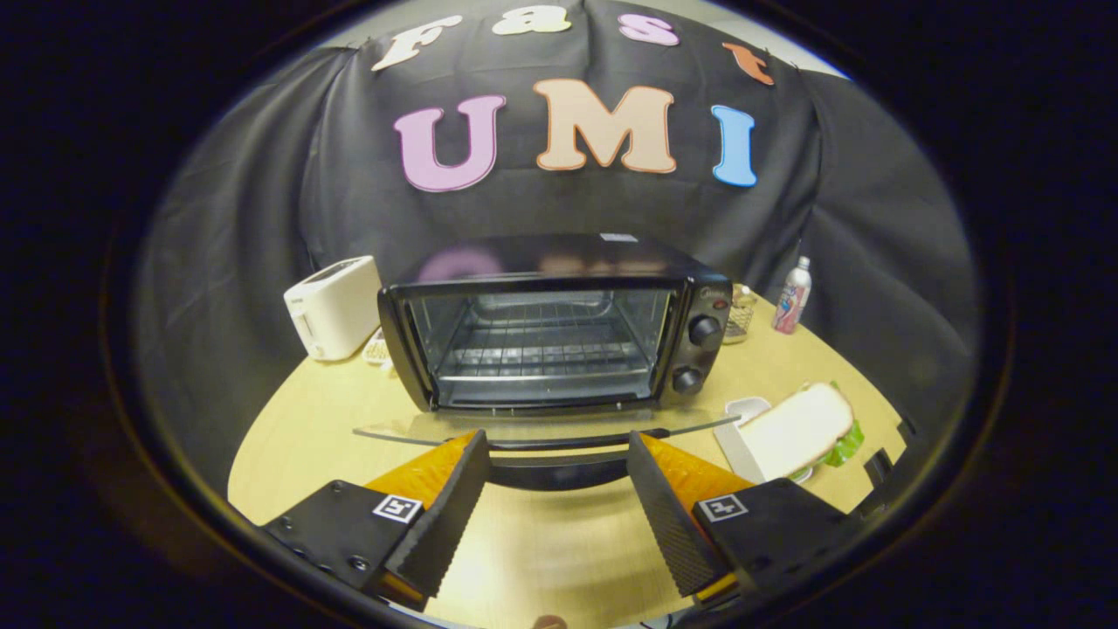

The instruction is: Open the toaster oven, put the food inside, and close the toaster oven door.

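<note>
Oven open, tool spread wide at its lowered door.
White toaster (pixel 334 307) far left on the surface (pixel 288 437); black toaster oven (pixel 559 323) centre, glass door (pixel 541 430) flat, handle between the tool (pixel 556 467) fingers; sandwich (pixel 799 428) on plate right; bottle (pixel 792 296) beyond.

Beyond the gripper's (pixel 556 454) two spread fingers (pixel 454 502) stand one black toaster oven (pixel 559 328) with two knobs (pixel 704 332), one white toaster (pixel 334 307) to its left, and to its right one sandwich (pixel 799 428) and one bottle (pixel 792 297) on one wooden table (pixel 297 437).
</note>
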A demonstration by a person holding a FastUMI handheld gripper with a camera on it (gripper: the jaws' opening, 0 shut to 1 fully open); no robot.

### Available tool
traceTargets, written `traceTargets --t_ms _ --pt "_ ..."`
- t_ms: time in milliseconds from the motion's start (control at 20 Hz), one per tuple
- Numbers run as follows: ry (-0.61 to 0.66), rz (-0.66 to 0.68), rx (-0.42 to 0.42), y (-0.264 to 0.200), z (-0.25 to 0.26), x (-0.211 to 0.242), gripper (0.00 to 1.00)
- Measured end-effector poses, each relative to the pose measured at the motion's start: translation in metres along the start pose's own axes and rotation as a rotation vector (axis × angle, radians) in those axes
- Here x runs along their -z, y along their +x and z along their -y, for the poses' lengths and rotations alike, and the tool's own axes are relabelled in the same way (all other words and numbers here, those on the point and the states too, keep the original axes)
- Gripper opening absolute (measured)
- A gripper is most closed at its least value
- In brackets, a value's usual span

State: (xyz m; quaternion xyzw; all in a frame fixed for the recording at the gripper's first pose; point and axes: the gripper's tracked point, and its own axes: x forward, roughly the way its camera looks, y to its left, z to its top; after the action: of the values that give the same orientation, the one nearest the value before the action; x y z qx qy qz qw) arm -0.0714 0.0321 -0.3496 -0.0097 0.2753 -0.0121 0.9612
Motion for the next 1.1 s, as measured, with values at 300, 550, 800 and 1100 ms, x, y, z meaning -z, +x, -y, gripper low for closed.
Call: traceTargets --t_ms 300,550,800,1100 --pt "-0.105 -0.144 0.023 0.002 0.0 0.059 0.97" --pt "-0.102 -0.202 -0.007 0.009 -0.008 0.094 0.97" --pt "-0.055 -0.176 0.019 -0.003 -0.001 0.084 0.98" --pt "0.031 -0.024 0.125 -0.02 0.05 0.016 0.98"
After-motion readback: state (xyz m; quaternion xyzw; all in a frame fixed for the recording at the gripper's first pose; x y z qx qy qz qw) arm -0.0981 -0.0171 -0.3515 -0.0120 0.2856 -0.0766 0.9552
